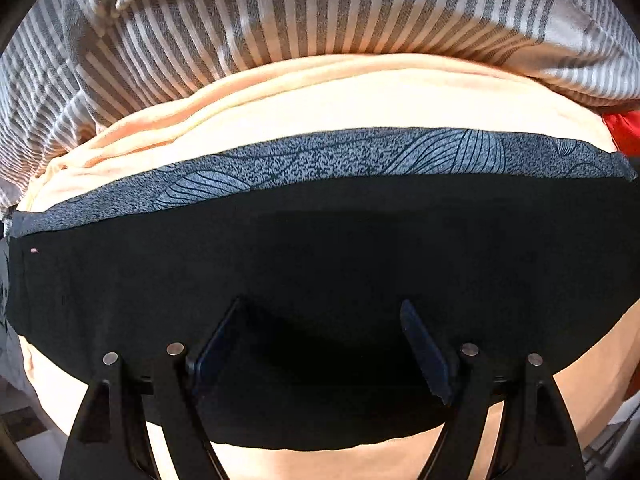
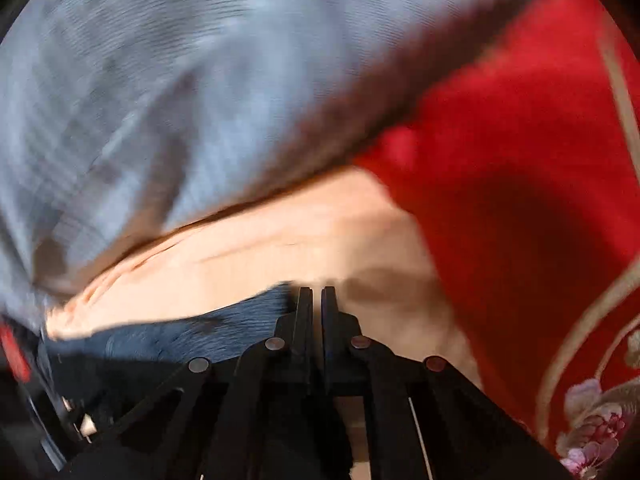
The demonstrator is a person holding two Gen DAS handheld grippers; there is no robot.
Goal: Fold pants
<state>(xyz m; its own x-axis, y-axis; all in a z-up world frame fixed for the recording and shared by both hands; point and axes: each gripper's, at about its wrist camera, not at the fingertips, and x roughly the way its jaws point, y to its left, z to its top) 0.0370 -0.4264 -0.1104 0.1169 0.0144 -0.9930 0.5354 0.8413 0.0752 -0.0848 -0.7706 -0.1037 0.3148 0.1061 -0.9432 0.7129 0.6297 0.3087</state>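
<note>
The black pants (image 1: 320,256) lie flat across a peach sheet (image 1: 320,100), with a grey-blue patterned band (image 1: 320,160) along their far edge. My left gripper (image 1: 320,344) is open just above the black cloth, its two fingers spread wide with nothing between them. In the blurred right wrist view the right gripper (image 2: 316,300) has its fingers nearly together beside the dark patterned cloth edge (image 2: 200,332); whether cloth is pinched between them I cannot tell.
A grey and white striped blanket (image 1: 280,20) lies bunched behind the pants and also shows in the right wrist view (image 2: 200,80). A red embroidered cloth (image 2: 520,160) lies at the right. The peach sheet (image 2: 280,248) runs under both.
</note>
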